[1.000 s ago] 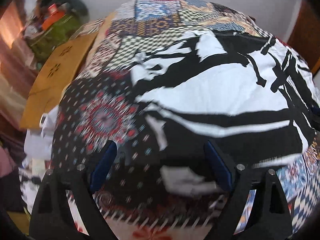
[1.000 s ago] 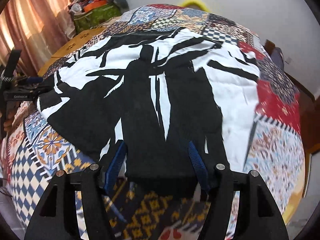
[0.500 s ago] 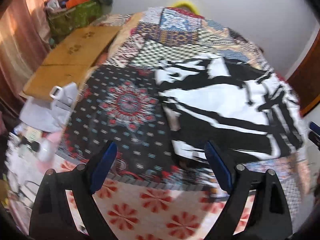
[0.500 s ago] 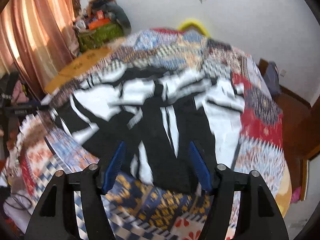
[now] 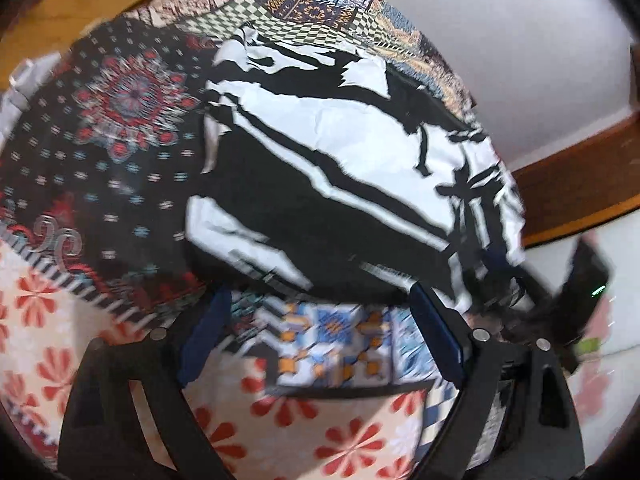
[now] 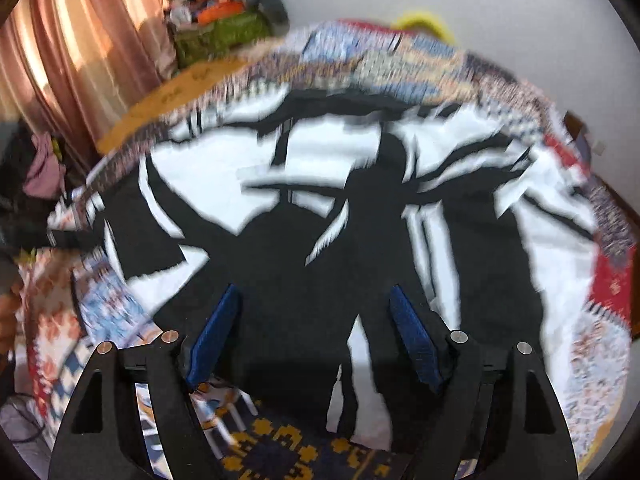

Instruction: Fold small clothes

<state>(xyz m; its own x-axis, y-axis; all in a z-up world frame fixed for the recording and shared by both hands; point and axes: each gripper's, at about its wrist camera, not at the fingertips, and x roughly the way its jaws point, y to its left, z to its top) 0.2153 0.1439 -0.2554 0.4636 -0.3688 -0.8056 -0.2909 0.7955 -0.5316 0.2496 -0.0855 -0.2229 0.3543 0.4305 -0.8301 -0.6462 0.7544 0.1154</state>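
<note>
nearest, right gripper poised over the near dark edge of the black-and-white garment, blue pads set apart with cloth lying under the gap but not pinched; jaws just been opening, so probably a let-go or a fresh approach rather than a grip. kept low and angled down at the hem, likely because that edge is the one to lift for a fold. on the other side, left gripper likewise spread wide and holding nothing, hanging just off the garment at its near edge, only patterned bedspread showing between the pads; placed at the side, presumably to take a corner or sleeve end once the right is ready. garment itself spread flat, more or less fully opened out, across the patchwork bedspread, which gives a broad soft surface for smoothing; no fold visible yet, so task judged at an early stage. much motion blur, so seams and sleeves hard to tell apart. further off, wooden board beside the bed, green bag heaped with clutter, pink curtain and white wall behind.
</note>
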